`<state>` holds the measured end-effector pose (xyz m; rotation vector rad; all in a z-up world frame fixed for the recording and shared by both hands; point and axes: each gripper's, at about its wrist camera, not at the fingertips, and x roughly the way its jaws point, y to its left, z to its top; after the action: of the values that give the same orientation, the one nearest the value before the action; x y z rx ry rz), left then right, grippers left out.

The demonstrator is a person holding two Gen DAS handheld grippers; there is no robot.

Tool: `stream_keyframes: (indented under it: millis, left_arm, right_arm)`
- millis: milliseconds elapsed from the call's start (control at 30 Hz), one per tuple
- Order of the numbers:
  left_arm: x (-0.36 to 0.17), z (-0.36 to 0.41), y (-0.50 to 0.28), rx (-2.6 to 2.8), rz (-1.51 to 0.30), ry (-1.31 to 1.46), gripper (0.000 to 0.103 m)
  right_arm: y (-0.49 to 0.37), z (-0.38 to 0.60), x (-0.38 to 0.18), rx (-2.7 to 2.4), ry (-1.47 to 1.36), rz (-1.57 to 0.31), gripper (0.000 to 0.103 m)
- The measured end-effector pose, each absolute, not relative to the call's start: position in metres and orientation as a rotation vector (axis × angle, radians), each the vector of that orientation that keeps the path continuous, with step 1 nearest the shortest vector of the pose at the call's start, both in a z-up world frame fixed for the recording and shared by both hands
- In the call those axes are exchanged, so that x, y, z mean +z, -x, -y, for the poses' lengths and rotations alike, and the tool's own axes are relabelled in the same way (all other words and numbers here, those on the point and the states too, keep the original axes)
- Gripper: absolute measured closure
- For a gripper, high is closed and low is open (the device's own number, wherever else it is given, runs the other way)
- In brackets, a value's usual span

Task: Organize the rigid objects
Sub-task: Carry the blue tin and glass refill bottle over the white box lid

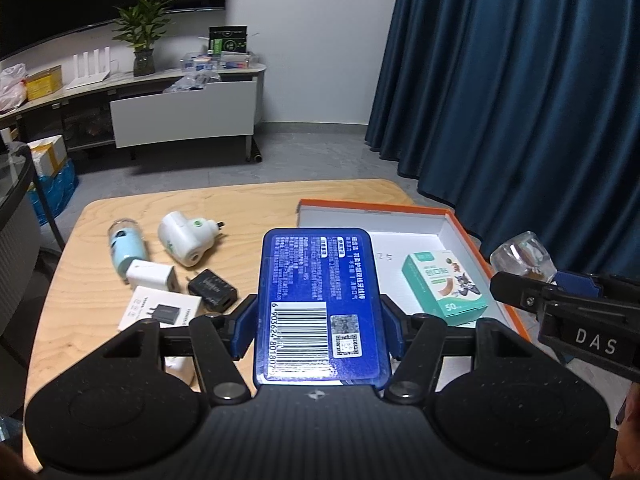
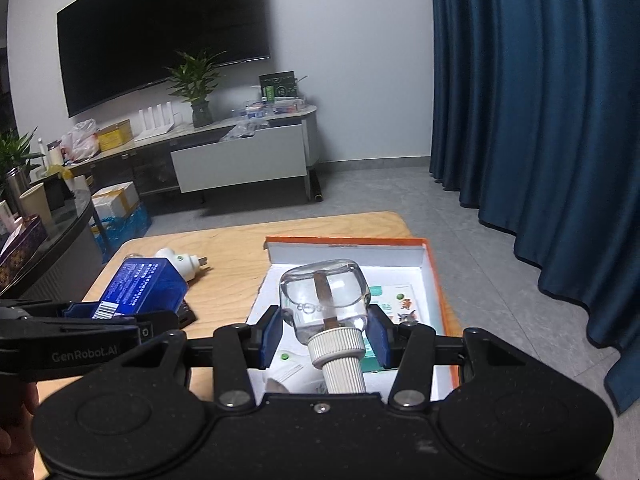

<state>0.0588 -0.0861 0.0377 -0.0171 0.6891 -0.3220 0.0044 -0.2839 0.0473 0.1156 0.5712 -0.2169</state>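
With only a green carton (image 1: 445,287) lying in the orange-rimmed box (image 1: 448,222) on the right, the left gripper (image 1: 316,330) clasps a blue case (image 1: 320,304) and the right gripper (image 2: 323,330) clamps a clear bottle (image 2: 324,296) above it, while chargers (image 1: 152,280) and other pieces wait on the surface (image 1: 248,204) at left.

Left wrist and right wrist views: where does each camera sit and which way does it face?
Left wrist: on the left gripper, facing down-forward over the wooden table; its fingers clamp a blue case; the right gripper enters at right.
Right wrist: on the right gripper, above the orange-rimmed box, clamping a clear bottle; the left gripper enters at left.
Shared: table, box, both held items, TV stand.
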Motion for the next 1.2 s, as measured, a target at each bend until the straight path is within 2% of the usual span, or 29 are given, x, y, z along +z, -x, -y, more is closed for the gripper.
stream_keyframes:
  millis: [1200]
  left_arm:
    - [0.029, 0.127, -0.093, -0.389, -0.707, -0.023, 0.041]
  right_arm:
    - [-0.024, 0.311, 0.041, -0.263, -0.132, -0.577, 0.047]
